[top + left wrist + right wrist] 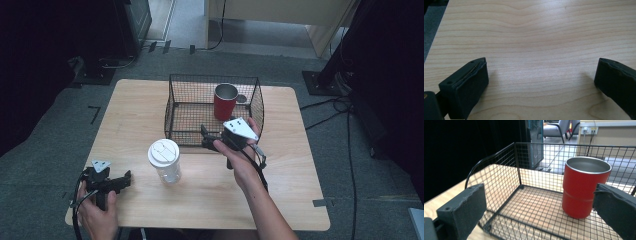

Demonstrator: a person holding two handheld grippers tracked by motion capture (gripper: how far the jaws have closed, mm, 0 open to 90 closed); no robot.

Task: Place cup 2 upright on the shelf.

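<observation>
A black wire basket (pixel 171 107) stands at the back middle of the wooden table (pixel 135 105). Inside it, at the back right, a red cup (pixel 225 103) with a steel inside stands upright. My right gripper (pixel 205 138) hovers at the basket's front edge, pointing left, and is open. In the right gripper view the jaws (pixel 539 191) frame the basket (pixel 499 182), and the red cup (pixel 584 187) sits just beyond the right jaw, untouched. A clear cup with a white lid (pixel 164 160) stands in front of the basket. My left gripper (pixel 126 180) rests open at the front left, over bare table (pixel 536 30).
Cables trail from both grippers toward the table's front edge. Grey carpet surrounds the table, with dark stands and cables on the floor at the right (pixel 340 105) and back left. Bare wood lies left of the basket and along the front right.
</observation>
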